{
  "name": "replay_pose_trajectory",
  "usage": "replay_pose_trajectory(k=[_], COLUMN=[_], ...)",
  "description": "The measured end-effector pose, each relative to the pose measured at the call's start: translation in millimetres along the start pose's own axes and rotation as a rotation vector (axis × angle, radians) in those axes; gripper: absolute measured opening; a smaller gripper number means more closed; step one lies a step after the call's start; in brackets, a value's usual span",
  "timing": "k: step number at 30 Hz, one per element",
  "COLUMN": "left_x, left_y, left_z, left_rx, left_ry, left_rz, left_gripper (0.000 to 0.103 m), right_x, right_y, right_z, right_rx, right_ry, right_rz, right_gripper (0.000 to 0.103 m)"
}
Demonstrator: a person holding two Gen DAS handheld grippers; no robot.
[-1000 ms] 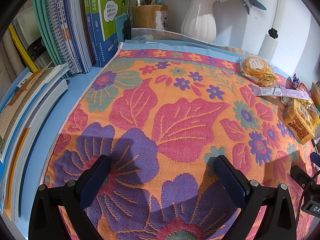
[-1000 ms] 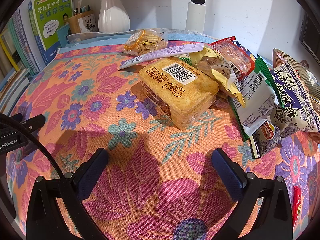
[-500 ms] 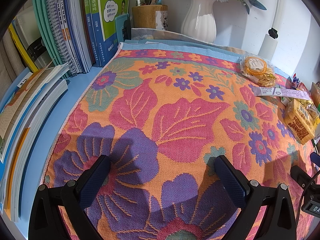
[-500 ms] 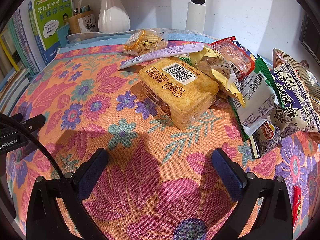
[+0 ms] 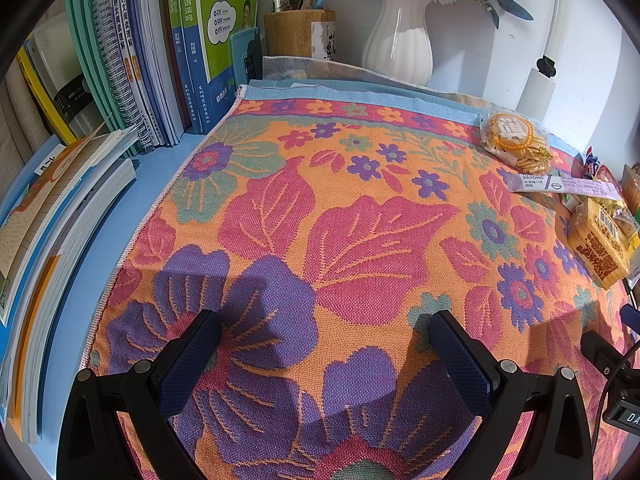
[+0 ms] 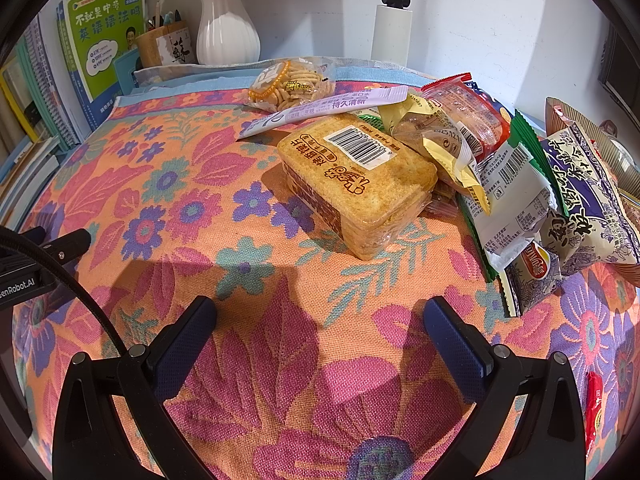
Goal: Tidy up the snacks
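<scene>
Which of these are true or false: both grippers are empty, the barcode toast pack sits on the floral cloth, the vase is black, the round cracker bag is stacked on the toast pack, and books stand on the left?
1. Both the left gripper and right gripper are empty: true, jaws wide apart.
2. The toast pack lies on the floral cloth: true.
3. The vase is black: false, it is white.
4. The round cracker bag is stacked on the toast pack: false, it lies apart, farther back on the cloth.
5. Books stand at the left: true.
</scene>
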State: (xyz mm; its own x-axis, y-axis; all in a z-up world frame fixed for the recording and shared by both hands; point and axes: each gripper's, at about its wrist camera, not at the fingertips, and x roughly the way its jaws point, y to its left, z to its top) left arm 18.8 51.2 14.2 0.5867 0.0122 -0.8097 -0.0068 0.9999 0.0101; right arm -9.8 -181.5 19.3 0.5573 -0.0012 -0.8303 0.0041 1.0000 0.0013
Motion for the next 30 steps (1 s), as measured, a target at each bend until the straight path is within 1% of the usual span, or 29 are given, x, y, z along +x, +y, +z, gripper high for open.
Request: replay_pose_trajectory(k=[17, 19, 20, 22, 23, 24, 27, 28, 30], left_x=[1.2, 1.2, -0.5, -4.3, -7.3, -9.0, -13.5, -17.2, -28.5], left_y=[-0.6, 0.9, 0.4, -3.0, -5.1, -5.6, -5.3, -8.1, -16.3], left_z=[0.5, 0.9, 0.1, -3.8, -7.2, -8.7, -9.6, -10.6, -11.2], left_rx=[-0.01, -0.044, -0.061, -0.061, -0.047, -0.032, -0.042, -0.037, -0.022], left_ry=[0.002, 0.017, 0.042, 0.07, 0.07, 0.076, 0.138, 0.14, 0.104], left_rz=[0.007, 0.016, 0.031, 0.041, 0.043, 0.037, -0.002, -0.022, -0.087], left_gripper=[0.103, 0.103, 0.103, 0.103, 0.103, 0.103, 0.103, 0.103, 0.103], right_x=[0.3, 1.2, 1.2, 0.1, -0.6, -3.0, -6.4, -8.1, -12.3], right_y=[0.2, 0.8, 1.0, 4.1, 4.9, 4.6, 3.0, 2.2, 0.0], right_z=[-0.8, -0.1, -0.5, -1.1, -1.1, -2.7, -7.0, -8.7, -13.9], right_rx=[0.0, 0.001, 0.005, 0.013, 0.01, -0.007, -0.051, -0.062, -0.085], right_ry=[0.0, 0.001, 0.003, 0.038, 0.062, 0.098, 0.142, 0.141, 0.138], right_rz=[0.0, 0.0, -0.002, -0.007, -0.007, 0.006, 0.047, 0.055, 0.069], right_gripper=[0.103, 0.103, 0.103, 0.103, 0.103, 0.103, 0.103, 0.103, 0.103])
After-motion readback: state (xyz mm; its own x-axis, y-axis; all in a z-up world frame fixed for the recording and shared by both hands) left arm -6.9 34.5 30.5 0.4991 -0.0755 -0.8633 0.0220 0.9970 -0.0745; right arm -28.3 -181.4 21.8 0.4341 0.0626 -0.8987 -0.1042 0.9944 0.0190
